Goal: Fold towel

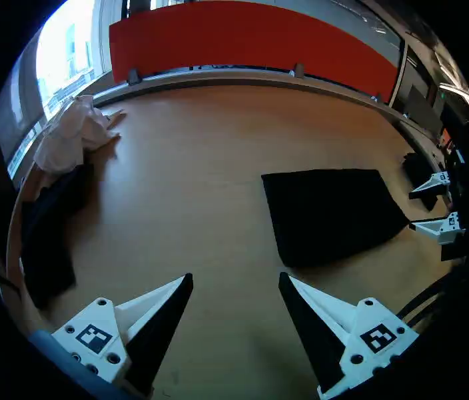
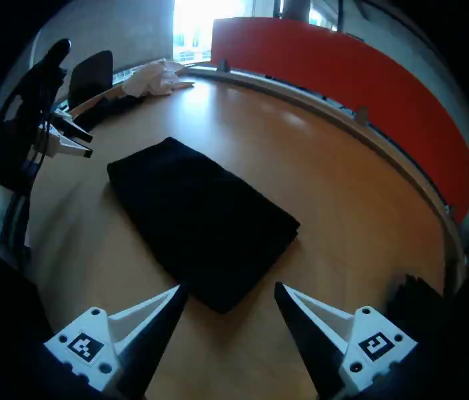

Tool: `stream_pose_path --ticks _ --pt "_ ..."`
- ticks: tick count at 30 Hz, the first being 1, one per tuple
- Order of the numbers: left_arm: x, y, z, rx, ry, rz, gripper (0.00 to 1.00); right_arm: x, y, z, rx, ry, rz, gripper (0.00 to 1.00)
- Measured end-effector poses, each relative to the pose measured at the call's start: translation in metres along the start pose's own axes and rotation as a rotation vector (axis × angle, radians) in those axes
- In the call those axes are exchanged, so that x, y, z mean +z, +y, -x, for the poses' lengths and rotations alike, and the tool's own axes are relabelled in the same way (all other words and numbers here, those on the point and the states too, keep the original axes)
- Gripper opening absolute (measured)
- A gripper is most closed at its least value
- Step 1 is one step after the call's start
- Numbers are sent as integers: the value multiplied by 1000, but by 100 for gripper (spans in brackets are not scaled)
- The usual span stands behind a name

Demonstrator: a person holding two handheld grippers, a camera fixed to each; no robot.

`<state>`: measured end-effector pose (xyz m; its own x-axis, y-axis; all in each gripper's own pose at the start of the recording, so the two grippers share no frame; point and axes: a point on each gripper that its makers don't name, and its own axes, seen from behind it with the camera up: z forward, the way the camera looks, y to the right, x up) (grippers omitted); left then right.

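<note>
towel (image 2: pixel 201 220): black, plain, folded into a flat, thick rectangle. edges fairly straight, one long side slightly rounded where the layers turn. surface smooth, few creases showing (cloth is so dark that layers are hard to count). it lies flat on the wooden worktop (image 1: pixel 201 173), near the middle, well apart from the red partition (image 1: pixel 248 37) along the far edge.

right tool (image 2: pixel 229 288): fingers spread wide. the towel's near corner sits in the gap between them, low down; cannot tell whether either finger touches the cloth.

left tool (image 1: pixel 233 280): fingers spread, bare wood between them, the towel just ahead and to the right. in the right gripper view it hangs off the towel's far side, not touching.

writing: each finger carries a square black-and-white marker tag (image 1: pixel 93 337); a coded pattern, no readable letters.

other: crumpled white cloth (image 1: pixel 71 133) at the worktop's far corner by the window, dark cloth (image 1: pixel 51 227) heaped beside it, a dark chair (image 2: pixel 91 77) behind.
</note>
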<state>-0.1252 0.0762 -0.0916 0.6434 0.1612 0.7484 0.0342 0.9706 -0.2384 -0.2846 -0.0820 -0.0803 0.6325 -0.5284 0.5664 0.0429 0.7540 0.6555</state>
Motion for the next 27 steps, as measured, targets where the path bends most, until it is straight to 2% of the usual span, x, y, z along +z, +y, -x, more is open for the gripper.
stream_pose_path --ticks 3,7,11,19,21,27 --pt "-3 -3 3 -7 -2 -6 96 1 -1 4 -9 -14 -12 99" --pt "-7 -6 8 -13 -8 -11 96 3 -6 14 -20 -41 -44 90" --pt "-10 -9 11 -12 -10 -16 96 7 -8 20 -29 -57 -61 73" --pt "-14 -12 14 -15 -11 -20 96 8 -11 28 -50 -82 -91 50" --pt "-15 -13 15 -16 -11 -20 96 8 -11 29 -55 -84 -94 41" --pt "-16 -16 17 -17 -14 -24 96 6 -11 26 -62 -82 -99 39"
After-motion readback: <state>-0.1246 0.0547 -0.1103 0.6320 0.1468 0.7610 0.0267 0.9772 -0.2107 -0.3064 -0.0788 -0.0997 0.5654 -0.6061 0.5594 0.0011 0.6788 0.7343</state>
